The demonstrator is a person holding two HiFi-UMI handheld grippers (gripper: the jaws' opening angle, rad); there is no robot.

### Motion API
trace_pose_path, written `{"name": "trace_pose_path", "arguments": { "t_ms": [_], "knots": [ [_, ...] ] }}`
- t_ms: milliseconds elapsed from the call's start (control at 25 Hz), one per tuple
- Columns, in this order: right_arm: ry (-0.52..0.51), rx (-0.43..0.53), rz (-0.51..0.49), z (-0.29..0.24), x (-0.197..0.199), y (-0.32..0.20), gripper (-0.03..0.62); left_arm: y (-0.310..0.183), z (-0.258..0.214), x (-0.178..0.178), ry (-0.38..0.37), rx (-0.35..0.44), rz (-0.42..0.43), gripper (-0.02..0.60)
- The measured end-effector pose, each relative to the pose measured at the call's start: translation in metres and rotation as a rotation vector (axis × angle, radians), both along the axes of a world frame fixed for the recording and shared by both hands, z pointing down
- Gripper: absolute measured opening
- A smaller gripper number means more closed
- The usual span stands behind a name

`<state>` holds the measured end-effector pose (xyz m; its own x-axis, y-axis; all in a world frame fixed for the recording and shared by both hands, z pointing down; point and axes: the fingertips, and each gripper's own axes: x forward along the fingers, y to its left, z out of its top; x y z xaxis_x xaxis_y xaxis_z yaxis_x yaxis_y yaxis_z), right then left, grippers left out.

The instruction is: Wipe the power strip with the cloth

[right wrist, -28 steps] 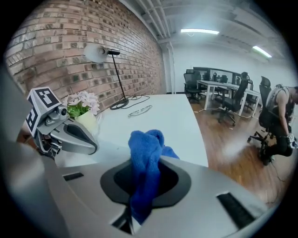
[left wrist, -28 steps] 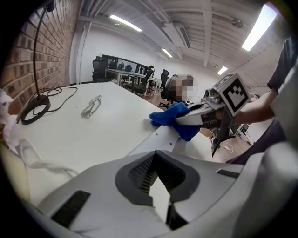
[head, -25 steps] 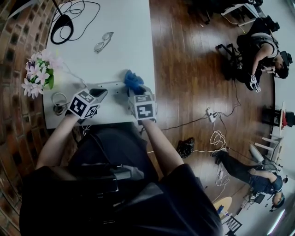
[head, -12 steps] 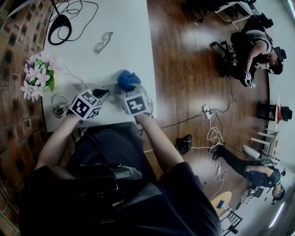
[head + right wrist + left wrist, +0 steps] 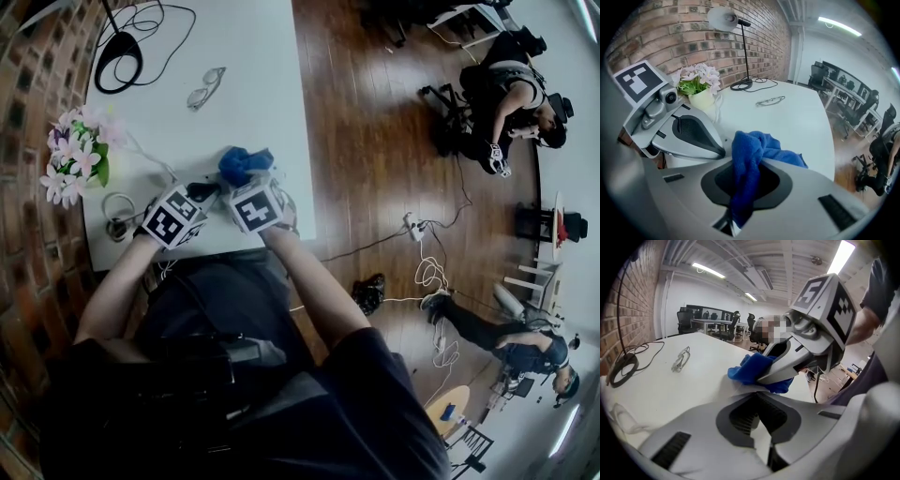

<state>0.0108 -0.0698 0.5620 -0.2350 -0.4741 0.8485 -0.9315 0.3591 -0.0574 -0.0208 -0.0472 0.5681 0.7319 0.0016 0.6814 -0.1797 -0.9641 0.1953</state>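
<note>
The white power strip (image 5: 736,389) lies on the white bench (image 5: 262,84) just in front of you, mostly covered by both claws. Only a pale sliver shows ahead of the left claw (image 5: 208,191). The crumpled blue cloth (image 5: 242,164) lies over it, pinched in the narrowly set right claw (image 5: 246,180). In the last second you have carried the cloth sideways along the strip toward the left claw, which has kept its place. That claw is drawn fully together at the strip's end; whether it pinches the strip itself cannot be told. The cloth now sits just beside it, so this stroke is probably nearly spent.
</note>
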Motion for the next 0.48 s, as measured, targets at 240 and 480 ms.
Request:
{"name": "trace_pose_path", "arguments": {
  "t_ms": [240, 480],
  "knots": [
    [-0.012, 0.011, 0.021, -0.001, 0.006, 0.002, 0.048, -0.024, -0.007, -0.044, -0.032, 0.146, -0.092, 0.011],
    [0.001, 0.03, 0.021, 0.0, 0.003, 0.002, 0.048, -0.021, 0.008, -0.05, -0.035, 0.158, -0.088, 0.009]
  ]
}}
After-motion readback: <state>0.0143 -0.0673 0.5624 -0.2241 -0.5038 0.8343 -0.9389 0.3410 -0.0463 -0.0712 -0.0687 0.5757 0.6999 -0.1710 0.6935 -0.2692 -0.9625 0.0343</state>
